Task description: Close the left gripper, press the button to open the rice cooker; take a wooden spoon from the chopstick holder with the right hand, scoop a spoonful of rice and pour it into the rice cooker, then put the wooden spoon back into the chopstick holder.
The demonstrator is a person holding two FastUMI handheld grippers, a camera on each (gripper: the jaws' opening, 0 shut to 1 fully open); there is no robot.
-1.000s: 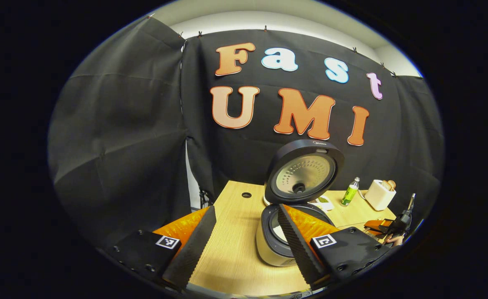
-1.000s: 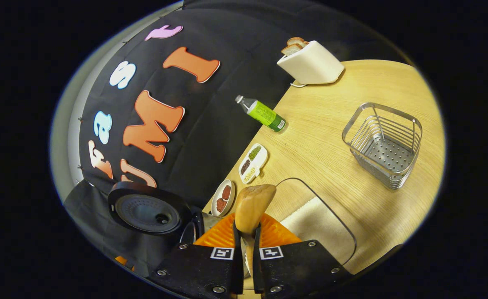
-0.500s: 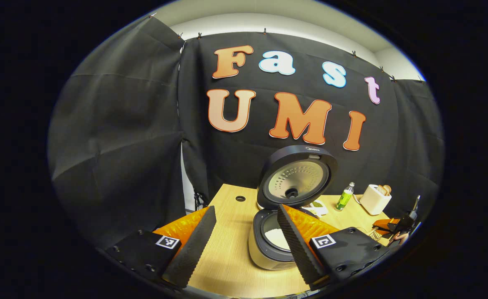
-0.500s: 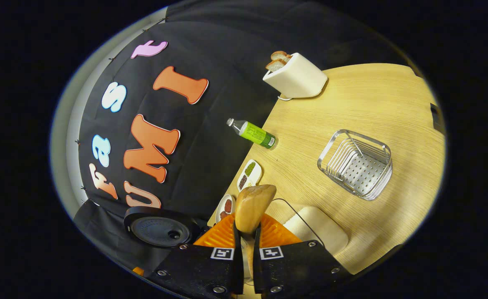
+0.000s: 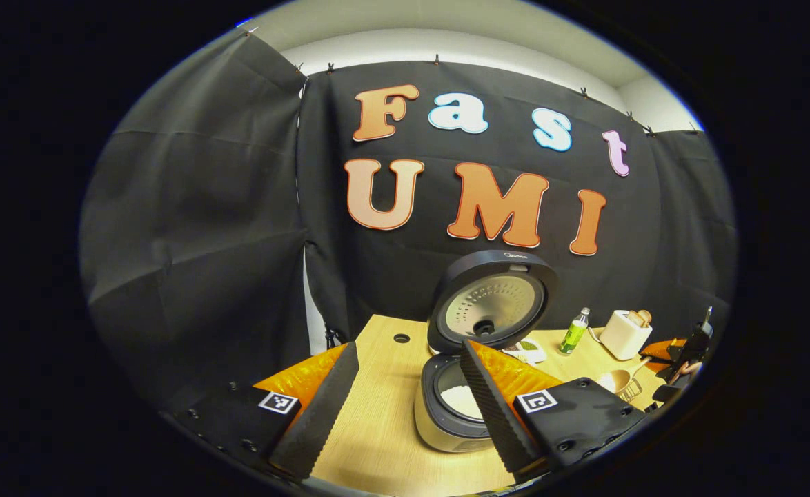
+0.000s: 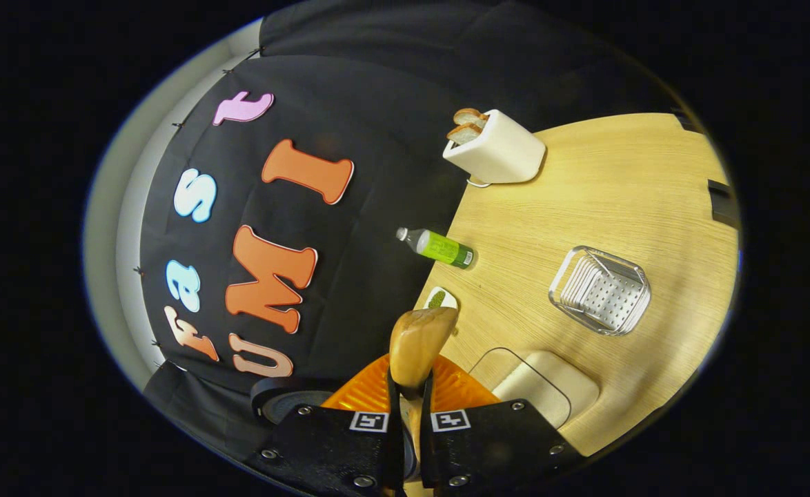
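1. The left tongs (image 5: 405, 404) are hanging wide open and gripping nothing, above the table (image 5: 377, 428).
2. The cooker (image 5: 446, 414) is sitting with its lid (image 5: 491, 304) standing up at 12 o'clock and white rice showing inside.
3. The right tongs (image 6: 405, 407) are pinching the spoon (image 6: 419, 342) by its neck, bowl pointing to 12 o'clock.
4. The wire holder (image 6: 601, 290) is sitting at 2 o'clock from the spoon, well apart.
5. The rice tray (image 6: 543, 386) is lying at 4 o'clock, near the spoon.

Left gripper (image 5: 405, 400): black screwed housings (square tag markers), ribbed pads (image 5: 322, 407)
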